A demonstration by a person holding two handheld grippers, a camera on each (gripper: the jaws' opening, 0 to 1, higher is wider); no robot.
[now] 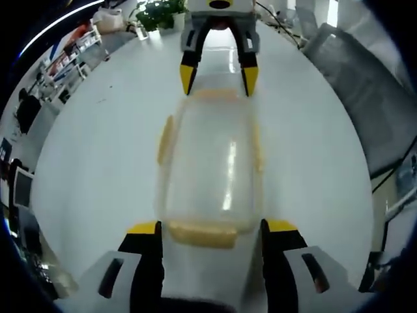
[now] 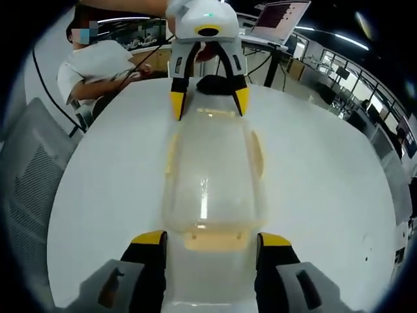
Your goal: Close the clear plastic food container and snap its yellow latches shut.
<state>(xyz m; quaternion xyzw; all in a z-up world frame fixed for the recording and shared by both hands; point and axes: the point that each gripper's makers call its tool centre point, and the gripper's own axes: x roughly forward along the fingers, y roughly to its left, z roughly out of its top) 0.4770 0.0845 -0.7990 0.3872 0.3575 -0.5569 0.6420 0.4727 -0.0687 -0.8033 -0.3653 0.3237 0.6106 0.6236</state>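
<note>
Clear plastic food container [image 1: 210, 169] lay lengthwise on the white bench [image 1: 98, 169], lid on, between the two grippers. Left gripper [image 1: 210, 229] stood at one short end, jaws spread wide past the yellow latch [image 1: 202, 234] there; whether they touched the walls could not be told. Right gripper [image 2: 210, 240] faced it likewise, straddling the opposite yellow end latch [image 2: 215, 240]. Bare bench lay open along both long sides.

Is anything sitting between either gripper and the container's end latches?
Nothing visible. The left gripper straddles one end of the container, its yellow latch between the open jaws; the right gripper straddles the opposite end latch. White table around it.
</note>
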